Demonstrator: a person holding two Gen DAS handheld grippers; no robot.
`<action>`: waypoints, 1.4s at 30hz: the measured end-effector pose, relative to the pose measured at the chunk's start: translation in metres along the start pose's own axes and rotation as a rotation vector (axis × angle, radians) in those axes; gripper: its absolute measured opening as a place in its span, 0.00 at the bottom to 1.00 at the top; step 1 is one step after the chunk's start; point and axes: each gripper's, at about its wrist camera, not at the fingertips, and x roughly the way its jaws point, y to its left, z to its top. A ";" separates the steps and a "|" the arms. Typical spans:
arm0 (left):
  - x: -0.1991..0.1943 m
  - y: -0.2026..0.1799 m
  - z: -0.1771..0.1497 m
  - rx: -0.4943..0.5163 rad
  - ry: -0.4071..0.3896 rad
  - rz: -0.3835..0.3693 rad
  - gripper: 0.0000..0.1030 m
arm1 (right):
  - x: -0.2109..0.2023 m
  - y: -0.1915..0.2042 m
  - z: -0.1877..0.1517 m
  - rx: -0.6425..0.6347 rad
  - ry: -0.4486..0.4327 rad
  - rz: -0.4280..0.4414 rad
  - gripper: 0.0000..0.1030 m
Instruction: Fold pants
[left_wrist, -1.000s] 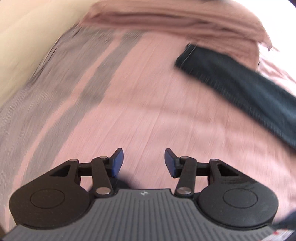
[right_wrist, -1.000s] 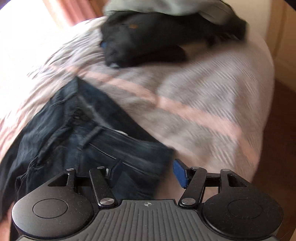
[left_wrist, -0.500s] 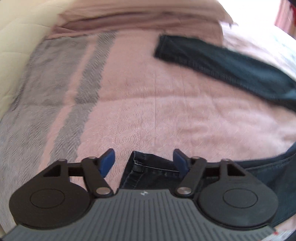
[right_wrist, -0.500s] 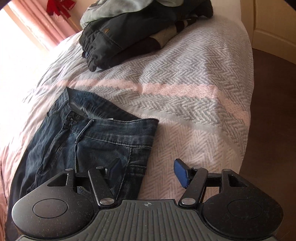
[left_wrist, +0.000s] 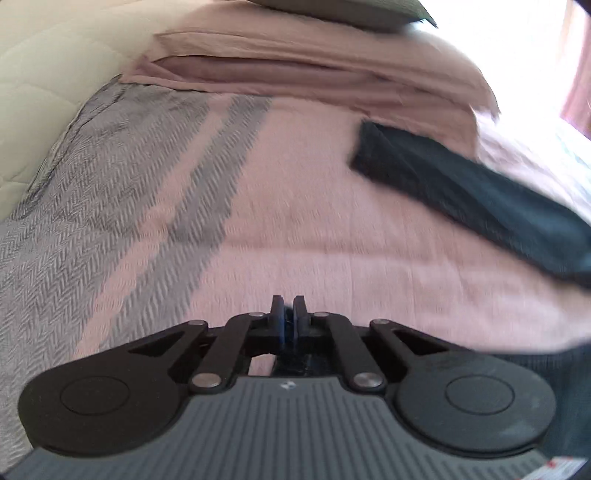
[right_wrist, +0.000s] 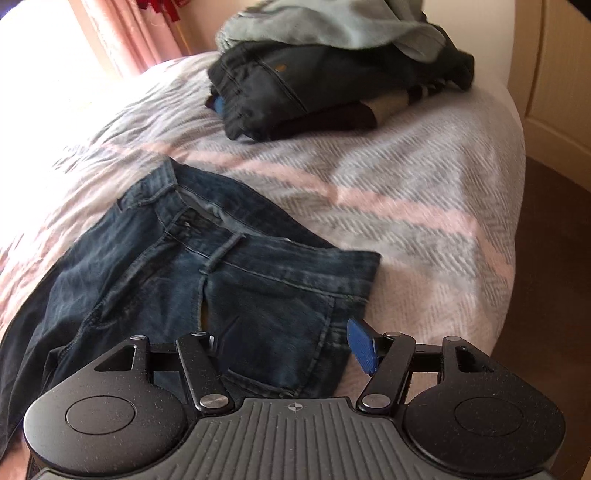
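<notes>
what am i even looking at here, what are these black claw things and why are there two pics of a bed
The black claws are handheld grippers, one in each of a person's hands. No robot arm is involved. Each gripper carries a wide-angle camera looking forward along its two fingers, so you get one picture per hand.

In the left-hand picture, the left gripper has its jaws shut. Dark cloth shows just beneath them, but I cannot tell whether it is pinched. Ahead lie a pink and grey bedspread and one dark trouser leg stretched across it.

In the right-hand picture, the right gripper is open and hovers over the waist end of the jeans, which lie spread on the bed. It holds nothing. Further back sits a pile of other clothes.

The aim is to fold the jeans.
</notes>
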 end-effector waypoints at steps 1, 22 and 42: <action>0.010 -0.003 0.006 0.029 -0.009 0.077 0.00 | 0.001 0.004 0.000 -0.013 -0.004 0.003 0.58; -0.041 -0.025 -0.128 0.098 0.285 0.226 0.21 | 0.030 0.033 -0.080 -0.642 0.165 -0.009 0.58; -0.308 -0.282 -0.142 0.239 0.246 -0.002 0.58 | -0.194 0.052 -0.089 -0.865 0.238 0.371 0.74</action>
